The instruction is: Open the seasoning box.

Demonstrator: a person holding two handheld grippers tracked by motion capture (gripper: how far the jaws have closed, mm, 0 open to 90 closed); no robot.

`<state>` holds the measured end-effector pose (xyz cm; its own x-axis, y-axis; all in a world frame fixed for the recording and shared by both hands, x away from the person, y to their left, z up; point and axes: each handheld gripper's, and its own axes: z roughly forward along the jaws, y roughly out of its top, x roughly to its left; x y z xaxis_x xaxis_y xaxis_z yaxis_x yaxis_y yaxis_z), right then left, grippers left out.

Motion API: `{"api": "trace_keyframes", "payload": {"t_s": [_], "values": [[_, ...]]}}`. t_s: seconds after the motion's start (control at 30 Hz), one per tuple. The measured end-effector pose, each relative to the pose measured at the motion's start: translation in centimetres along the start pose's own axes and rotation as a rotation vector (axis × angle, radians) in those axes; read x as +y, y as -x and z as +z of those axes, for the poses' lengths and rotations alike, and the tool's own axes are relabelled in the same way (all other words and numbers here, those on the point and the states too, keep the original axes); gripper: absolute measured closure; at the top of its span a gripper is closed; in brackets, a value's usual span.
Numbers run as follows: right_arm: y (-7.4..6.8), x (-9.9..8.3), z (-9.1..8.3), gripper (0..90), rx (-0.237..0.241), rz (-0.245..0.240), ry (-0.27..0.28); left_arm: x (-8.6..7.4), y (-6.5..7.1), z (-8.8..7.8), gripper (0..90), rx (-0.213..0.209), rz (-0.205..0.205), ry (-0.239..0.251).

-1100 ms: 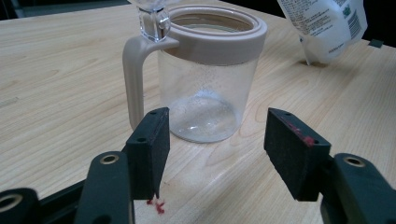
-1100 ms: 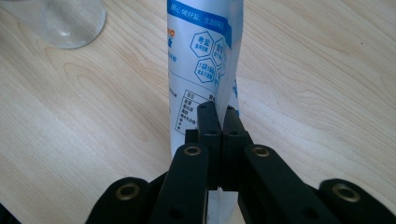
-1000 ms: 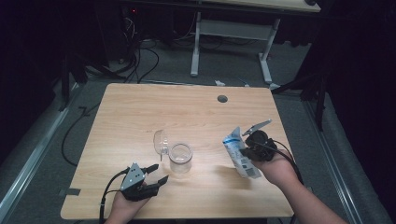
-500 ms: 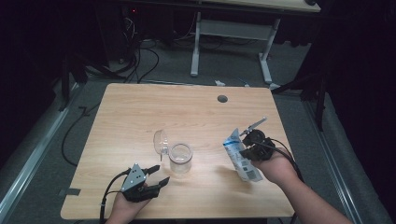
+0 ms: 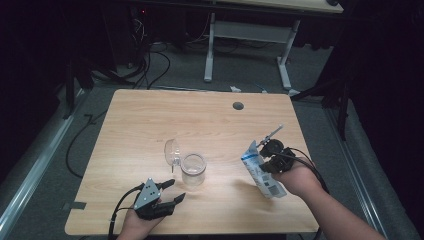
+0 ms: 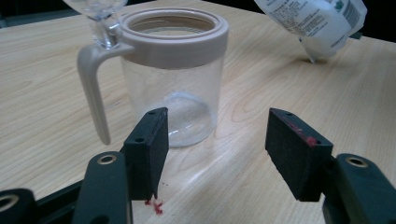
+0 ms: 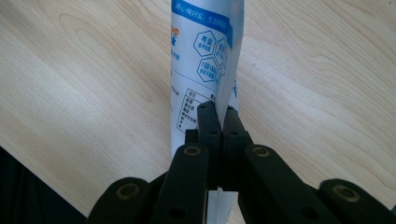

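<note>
A clear glass jar [image 5: 193, 169] with a beige rim and handle stands mid-table, its hinged lid [image 5: 172, 152] tipped open behind it. My left gripper [image 5: 175, 190] rests low at the front edge, open, pointing at the jar. In the left gripper view the jar [image 6: 173, 70] stands just beyond the gripper [image 6: 219, 140], and nothing lies between the pads. My right gripper [image 5: 270, 159] is shut on a white and blue pouch [image 5: 260, 172], holding it tilted right of the jar. In the right gripper view the gripper [image 7: 218, 116] pinches the pouch [image 7: 205, 56] flat above the wood.
The wooden table [image 5: 150, 120] has a round cable hole [image 5: 238, 105] near its far edge. Cables trail from both grippers over the front edge. Behind the table, on the dark floor, are a second desk's white legs [image 5: 210, 50] and loose cables.
</note>
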<state>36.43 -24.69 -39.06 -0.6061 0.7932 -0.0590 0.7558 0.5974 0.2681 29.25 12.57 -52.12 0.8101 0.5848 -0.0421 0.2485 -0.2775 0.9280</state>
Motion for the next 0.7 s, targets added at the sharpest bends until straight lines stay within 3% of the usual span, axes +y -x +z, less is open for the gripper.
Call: {"api": "trace_keyframes", "payload": {"t_s": [0.37,0.7], "values": [[0.4,-0.2,-0.7,90.0,0.01,-0.016,0.019,-0.1,1.0,0.8,41.2,-0.043,0.02,-0.002],[-0.3,-0.7,-1.3,90.0,0.019,-0.02,0.027,1.2,3.6,2.6,39.5,-0.117,0.043,-0.005]]}}
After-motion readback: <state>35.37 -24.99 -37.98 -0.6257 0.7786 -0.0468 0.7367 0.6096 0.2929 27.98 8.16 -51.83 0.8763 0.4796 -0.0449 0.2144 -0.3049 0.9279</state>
